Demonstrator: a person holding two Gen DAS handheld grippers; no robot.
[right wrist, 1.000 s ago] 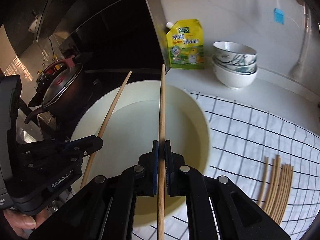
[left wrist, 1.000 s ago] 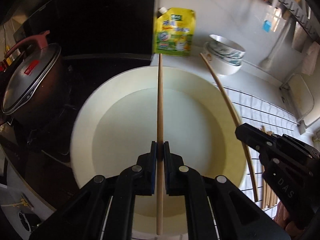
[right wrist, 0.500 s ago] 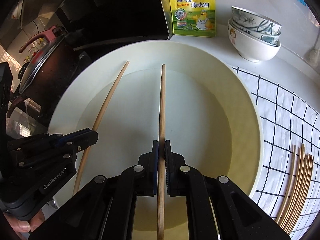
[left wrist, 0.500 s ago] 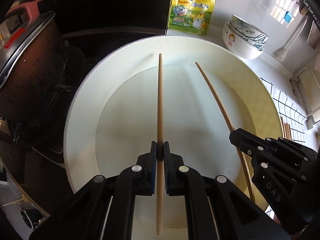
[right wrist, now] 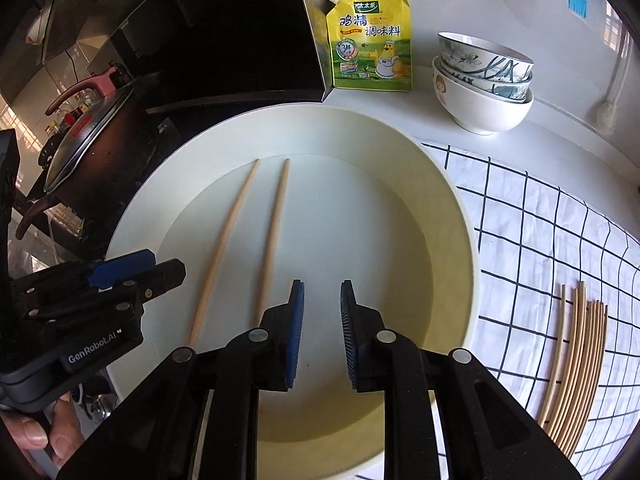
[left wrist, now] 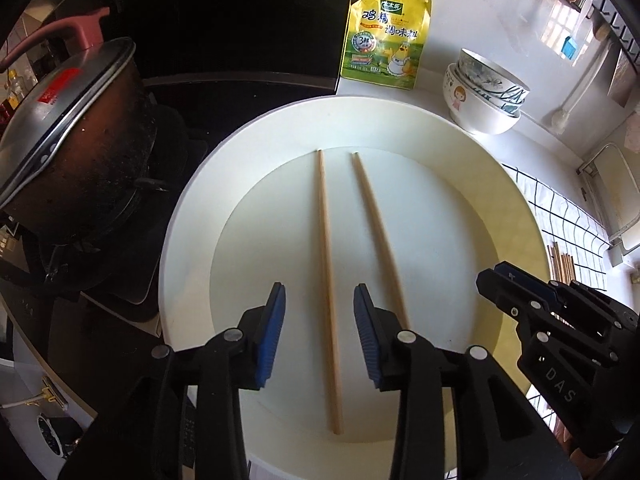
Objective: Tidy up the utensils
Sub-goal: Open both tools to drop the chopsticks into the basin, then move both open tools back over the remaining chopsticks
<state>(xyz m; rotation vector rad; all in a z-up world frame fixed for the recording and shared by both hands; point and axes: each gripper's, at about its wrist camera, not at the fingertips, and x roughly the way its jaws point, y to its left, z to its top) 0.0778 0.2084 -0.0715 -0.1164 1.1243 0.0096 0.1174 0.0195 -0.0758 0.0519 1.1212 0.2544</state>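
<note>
Bamboo chopsticks, two in number, lie released on the floor of a shallow cream basin (left wrist: 516,216). Left wrist view: the left gripper (left wrist: 319,334) points steeply down over the basin's 6 o'clock sector, its blue-padded jaws having just been opening; they now stand moderately apart. The left chopstick (left wrist: 329,280) runs between the pads without touching either, so nothing is held. The right chopstick (left wrist: 376,220) lies just beside it toward 1 o'clock, its near end hidden behind the right-hand finger. The right gripper (left wrist: 500,276) enters at 4 o'clock. A yellow seasoning pouch (left wrist: 384,38) stands at 12 o'clock, stacked bowls (left wrist: 484,96) at 2 o'clock, a lidded pot (left wrist: 68,136) at 9 o'clock.

Right wrist view: the right gripper (right wrist: 322,332) likewise tilts steeply down, its jaws having just been opening to a narrow gap, with nothing between them. Both chopsticks, left (right wrist: 224,252) and right (right wrist: 274,240), lie toward 10 o'clock of it, nearly parallel. The left gripper (right wrist: 164,270), held by a hand (right wrist: 44,436), sits at 8 o'clock. More chopsticks (right wrist: 572,368) wait on the checked cloth (right wrist: 540,240) at 4 o'clock.

To finish the release cleanly, each gripper should probably lift straight away, pads clear of the sticks, before reaching for the bundle.
</note>
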